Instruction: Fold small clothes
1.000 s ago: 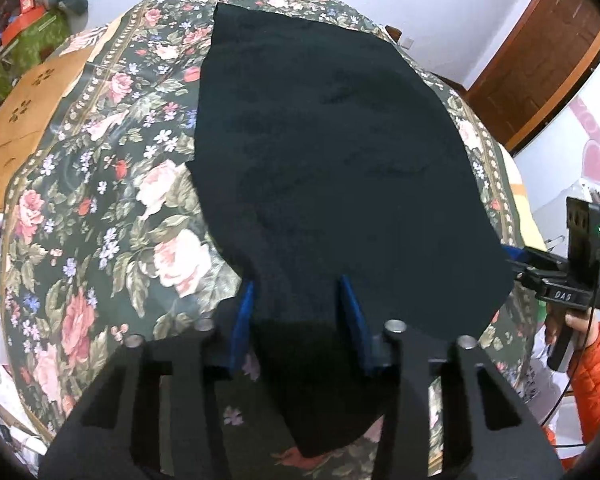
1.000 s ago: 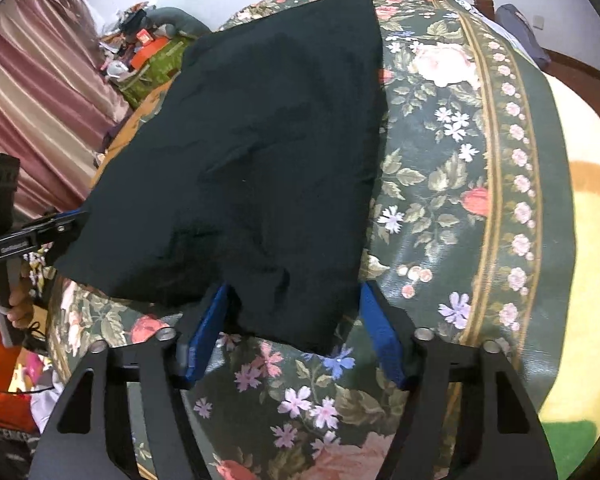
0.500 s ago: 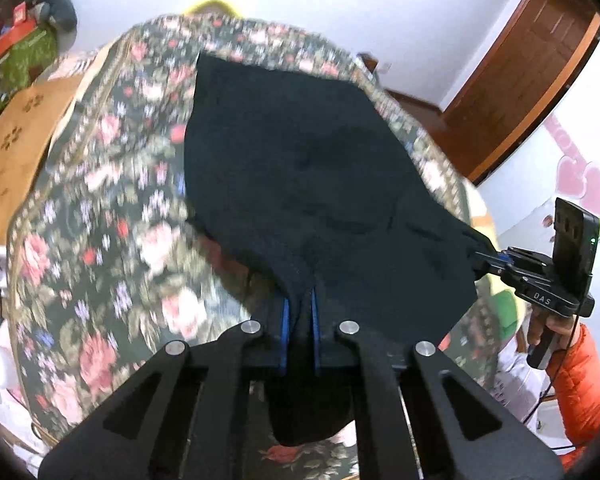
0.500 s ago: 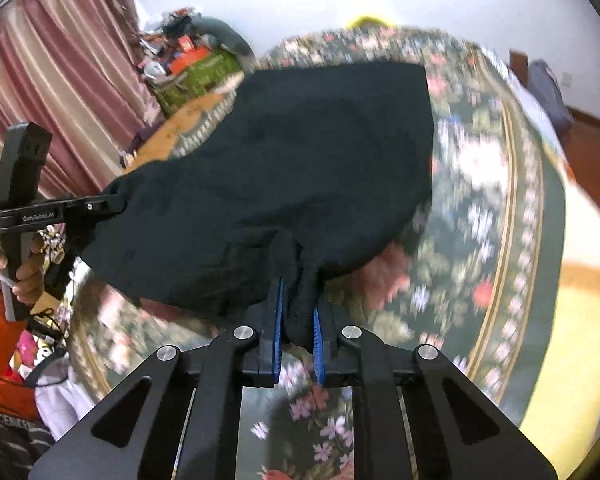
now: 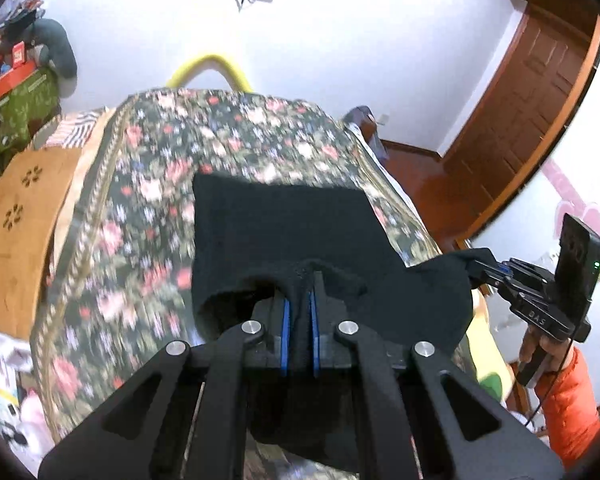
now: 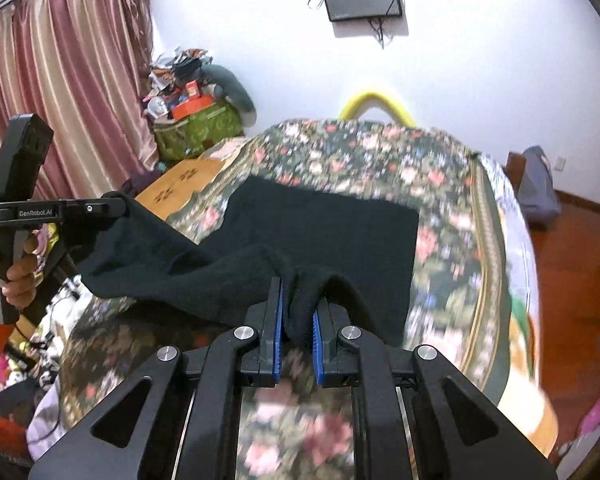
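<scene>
My left claw [image 5: 299, 312] and right claw [image 6: 297, 320] each grip the near edge of the black cloth [image 5: 284, 224], lifted over the flowered bed [image 5: 148, 208]. Its underside stays hidden; the bed pattern is blurred.

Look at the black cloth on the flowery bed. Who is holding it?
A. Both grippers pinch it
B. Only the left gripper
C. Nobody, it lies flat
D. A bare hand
A: the left gripper and the right gripper each have the black cloth bunched between shut blue pads.
</scene>
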Available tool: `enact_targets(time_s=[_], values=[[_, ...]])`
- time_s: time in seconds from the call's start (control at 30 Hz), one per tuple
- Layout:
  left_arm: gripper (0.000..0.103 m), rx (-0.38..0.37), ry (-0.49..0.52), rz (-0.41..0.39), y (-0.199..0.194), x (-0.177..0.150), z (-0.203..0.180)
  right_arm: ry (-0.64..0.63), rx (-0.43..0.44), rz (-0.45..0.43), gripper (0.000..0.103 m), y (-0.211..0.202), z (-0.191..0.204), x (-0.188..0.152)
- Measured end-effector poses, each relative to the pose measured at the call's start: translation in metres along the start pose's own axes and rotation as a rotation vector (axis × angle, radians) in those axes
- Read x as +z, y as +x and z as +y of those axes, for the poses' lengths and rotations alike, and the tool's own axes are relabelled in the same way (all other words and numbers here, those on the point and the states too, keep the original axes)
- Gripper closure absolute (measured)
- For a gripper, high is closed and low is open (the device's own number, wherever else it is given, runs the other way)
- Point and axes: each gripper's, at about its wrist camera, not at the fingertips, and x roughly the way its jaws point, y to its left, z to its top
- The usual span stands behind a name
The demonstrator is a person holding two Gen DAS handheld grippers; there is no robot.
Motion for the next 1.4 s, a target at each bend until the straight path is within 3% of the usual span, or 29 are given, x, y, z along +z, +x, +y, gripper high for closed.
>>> enact_targets(time_s=[0.23,0.4,0.57,0.73,0.83,0.87,0.9,0.97,1.0,1.07,1.2,1.4], values=[[0.096,0.061,-0.013,0.021,0.058,0.045,0.031,-0.02,-0.032,0.022,0.093,0.052,-0.023,0.043],[0.096,0.06,-0.097,0.074,0.122,0.072,0.066,0.011,-0.056,0.057,0.093,0.1,-0.045,0.06],[0.095,0.113,-0.084,0.13,0.19,0.079,0.089,0.061,-0.076,0.119,0.093,0.149,-0.075,0.053],[0.093,0.166,-0.015,0.201,0.229,0.07,0.09,0.071,-0.088,0.181,0.091,0.18,-0.086,0.035],[0.088,0.17,-0.005,0.202,0.223,0.069,0.088,0.066,-0.096,0.176,0.085,0.179,-0.086,0.029],[0.075,0.185,-0.015,0.208,0.218,0.07,0.089,0.065,-0.104,0.181,0.078,0.174,-0.084,0.029],[0.057,0.209,-0.018,0.204,0.212,0.071,0.089,0.065,-0.107,0.191,0.075,0.173,-0.084,0.029],[0.035,0.271,0.002,0.136,0.186,0.071,0.087,0.053,-0.125,0.202,0.064,0.162,-0.081,0.029],[0.029,0.291,0.019,0.099,0.17,0.068,0.085,0.049,-0.127,0.201,0.06,0.156,-0.079,0.028],[0.028,0.303,0.044,0.074,0.146,0.061,0.081,0.049,-0.115,0.183,0.043,0.14,-0.075,0.025],[0.021,0.276,0.077,0.077,0.104,0.03,0.069,0.04,-0.089,0.158,0.041,0.104,-0.06,0.014],[0.014,0.242,0.14,0.104,0.076,-0.031,0.043,0.037,-0.069,0.167,0.04,0.071,-0.041,-0.009]])
